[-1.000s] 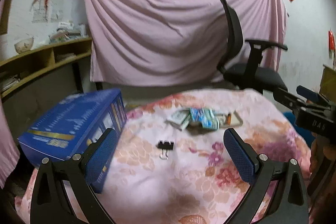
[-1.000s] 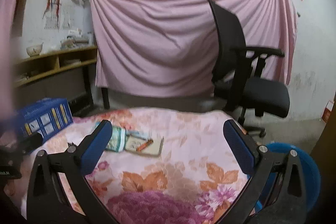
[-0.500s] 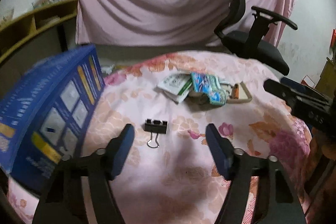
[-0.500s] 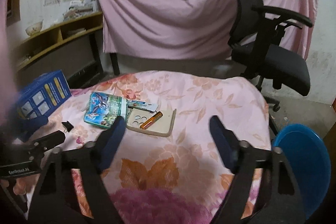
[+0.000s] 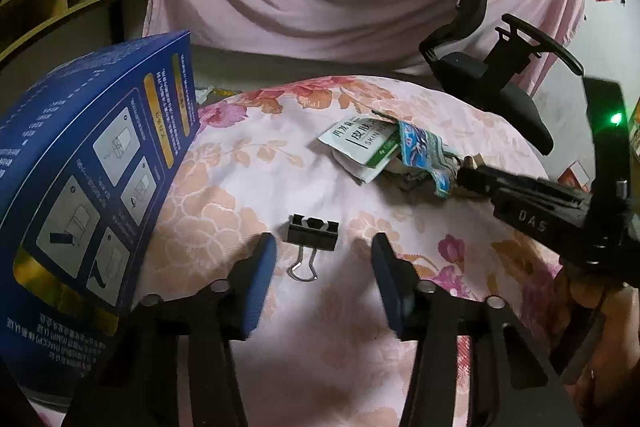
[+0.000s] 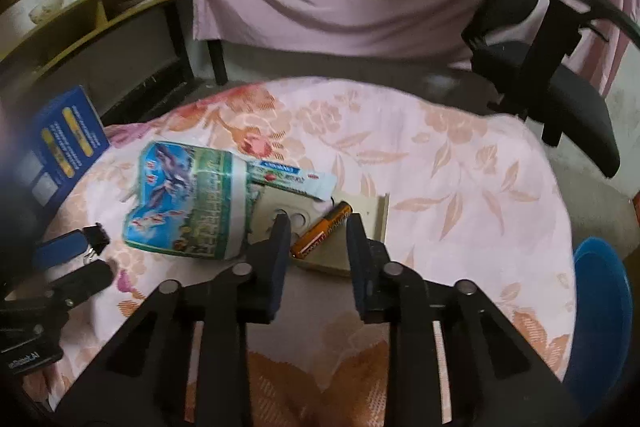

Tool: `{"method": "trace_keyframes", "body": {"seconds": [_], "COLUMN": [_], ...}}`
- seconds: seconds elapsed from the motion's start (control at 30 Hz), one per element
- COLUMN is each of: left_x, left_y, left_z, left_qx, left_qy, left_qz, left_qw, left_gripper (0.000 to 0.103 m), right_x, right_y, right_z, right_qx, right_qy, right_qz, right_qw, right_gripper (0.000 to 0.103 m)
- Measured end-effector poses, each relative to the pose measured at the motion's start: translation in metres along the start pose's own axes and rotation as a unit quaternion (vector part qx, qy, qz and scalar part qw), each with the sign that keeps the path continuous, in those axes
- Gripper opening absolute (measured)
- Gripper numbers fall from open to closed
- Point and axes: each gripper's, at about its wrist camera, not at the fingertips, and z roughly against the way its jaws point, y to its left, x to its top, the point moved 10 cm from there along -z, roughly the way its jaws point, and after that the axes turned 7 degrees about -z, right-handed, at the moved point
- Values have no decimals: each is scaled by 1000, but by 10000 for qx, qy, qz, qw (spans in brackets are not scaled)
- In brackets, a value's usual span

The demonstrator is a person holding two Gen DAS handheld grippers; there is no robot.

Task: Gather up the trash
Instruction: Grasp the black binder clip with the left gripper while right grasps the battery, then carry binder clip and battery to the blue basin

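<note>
Both wrist views look down closely, sharing the wrapper pile (image 5: 416, 157).

Bare tabletop (image 5: 320, 367) lies open between the left fingers (image 5: 262, 279), but the blue box (image 5: 80, 187) crowds their left side and wrappers (image 5: 360, 143) lie beyond.

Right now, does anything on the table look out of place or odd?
Yes: a loose orange battery lies slanted on a beige plate among wrappers, and a black binder clip lies alone on the cloth.

My left gripper (image 5: 324, 267) and right gripper (image 6: 319, 239) have black linkages, silver rivets, blue pads (image 5: 260, 283); "DAS" lettering, green light.
</note>
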Motion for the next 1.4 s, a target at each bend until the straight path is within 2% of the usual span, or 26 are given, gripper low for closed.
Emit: {"method": "trace_keyframes", "body": {"seconds": [0.1, 0.17, 0.23, 0.47, 0.6, 0.73, 0.97, 1.13, 1.23, 1.4], "left_x": [0, -1, -1, -1, 3, 9, 15, 18, 21, 35], "left_y": [3, 4, 3, 3, 4, -1, -11, -24, -36, -63], "left_z": [1, 2, 3, 10, 22, 42, 84, 112, 124, 151], "left_qx": [-32, -66, -81, -155, -142, -14, 217, 371, 362, 324], "left_qy": [-4, 6, -7, -154, -463, -950, -1954, -2562, -2783, -3180], "left_qz": [97, 113, 101, 107, 81, -104, -339, -514, -606, -821], "left_qw": [9999, 9999, 9999, 9997, 9988, 9954, 9799, 9645, 9579, 9440], "left_gripper": [25, 21, 21, 21, 21, 21, 21, 21, 21, 21], "right_x": [-3, -3, -3, -7, -4, 3, 7, 6, 5, 3], "right_y": [-4, -5, -4, -4, -5, -5, 14, 16, 15, 8], "right_z": [-4, -3, -2, 5, 18, 39, 97, 125, 142, 175], "right_qx": [134, 157, 212, 611, 881, 1004, 1001, 975, 934, 603], "right_qy": [112, 117, 107, 13, -253, -788, -1999, -2539, -2811, -3349], "right_qz": [-118, -132, -125, -357, -528, -488, 33, 105, 97, 352], "right_qw": [9998, 9997, 9996, 9975, 9944, 9906, 9747, 9622, 9551, 9397], "right_gripper": [42, 33, 29, 28, 28, 28, 28, 28, 28, 28]}}
